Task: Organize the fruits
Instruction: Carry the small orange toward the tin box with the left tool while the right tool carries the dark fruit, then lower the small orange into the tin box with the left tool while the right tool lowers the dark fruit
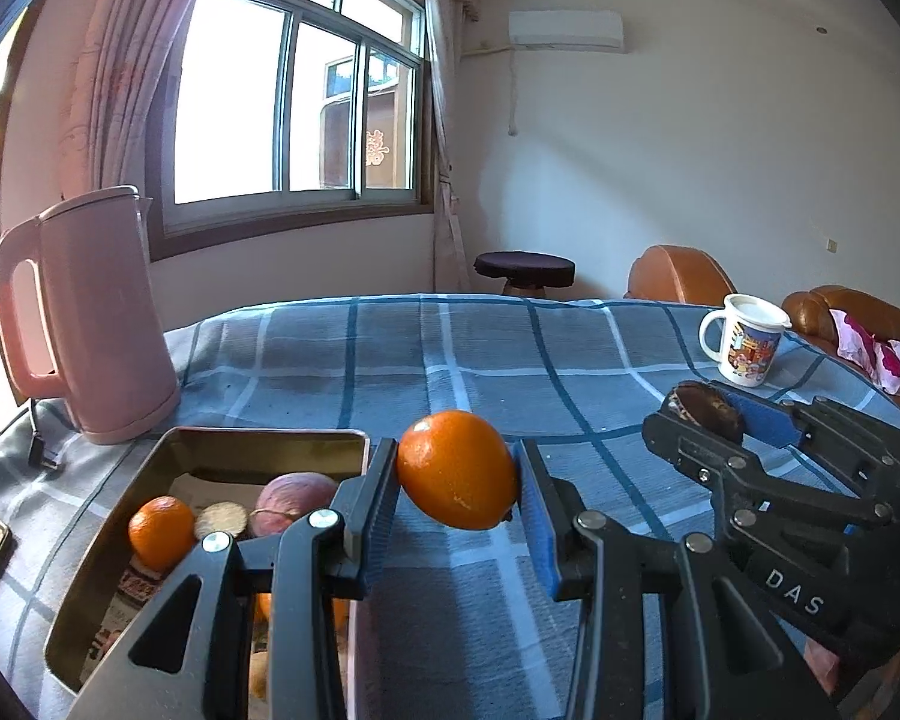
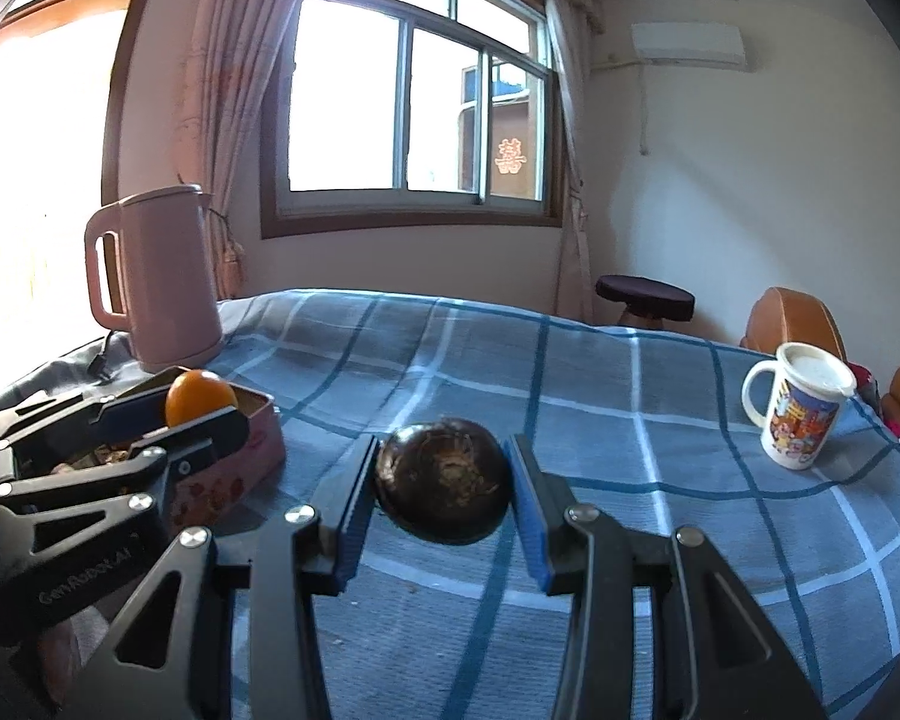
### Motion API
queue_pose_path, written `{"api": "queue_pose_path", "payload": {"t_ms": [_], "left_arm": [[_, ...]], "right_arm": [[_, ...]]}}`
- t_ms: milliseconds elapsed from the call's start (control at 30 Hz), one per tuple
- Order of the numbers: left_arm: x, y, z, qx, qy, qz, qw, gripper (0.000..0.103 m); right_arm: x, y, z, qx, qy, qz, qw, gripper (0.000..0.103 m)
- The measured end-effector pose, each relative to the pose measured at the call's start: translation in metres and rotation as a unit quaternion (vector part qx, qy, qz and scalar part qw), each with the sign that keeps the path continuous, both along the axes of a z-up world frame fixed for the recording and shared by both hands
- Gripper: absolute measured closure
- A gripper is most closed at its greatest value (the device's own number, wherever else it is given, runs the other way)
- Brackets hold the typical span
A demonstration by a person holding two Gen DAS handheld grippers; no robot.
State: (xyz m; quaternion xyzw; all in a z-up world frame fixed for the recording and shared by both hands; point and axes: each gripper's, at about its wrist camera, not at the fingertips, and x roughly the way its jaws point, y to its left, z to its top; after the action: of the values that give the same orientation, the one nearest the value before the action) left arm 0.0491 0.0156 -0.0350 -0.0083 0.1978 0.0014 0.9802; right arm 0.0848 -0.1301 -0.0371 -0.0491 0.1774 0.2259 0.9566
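My left gripper pinches an orange at center frame, beside the tin at lower left, while my right gripper clamps a dark round fruit; either smooth fruit could squirt free and roll across the checked cloth.

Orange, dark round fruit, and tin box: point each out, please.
orange point(image 1: 457, 469): left wrist view, middle of its peel.
dark round fruit point(image 2: 444, 480): right wrist view, centre of its face.
tin box point(image 1: 258, 435): left wrist view, far rim.
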Motion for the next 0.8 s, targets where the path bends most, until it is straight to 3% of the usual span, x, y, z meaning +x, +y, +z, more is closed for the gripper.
{"api": "queue_pose_path", "payload": {"t_ms": [800], "left_arm": [[-0.029, 0.055, 0.011, 0.010, -0.006, 0.064, 0.9979, 0.063]], "right_arm": [[-0.026, 0.059, 0.015, -0.010, -0.010, 0.076, 0.997, 0.058]]}}
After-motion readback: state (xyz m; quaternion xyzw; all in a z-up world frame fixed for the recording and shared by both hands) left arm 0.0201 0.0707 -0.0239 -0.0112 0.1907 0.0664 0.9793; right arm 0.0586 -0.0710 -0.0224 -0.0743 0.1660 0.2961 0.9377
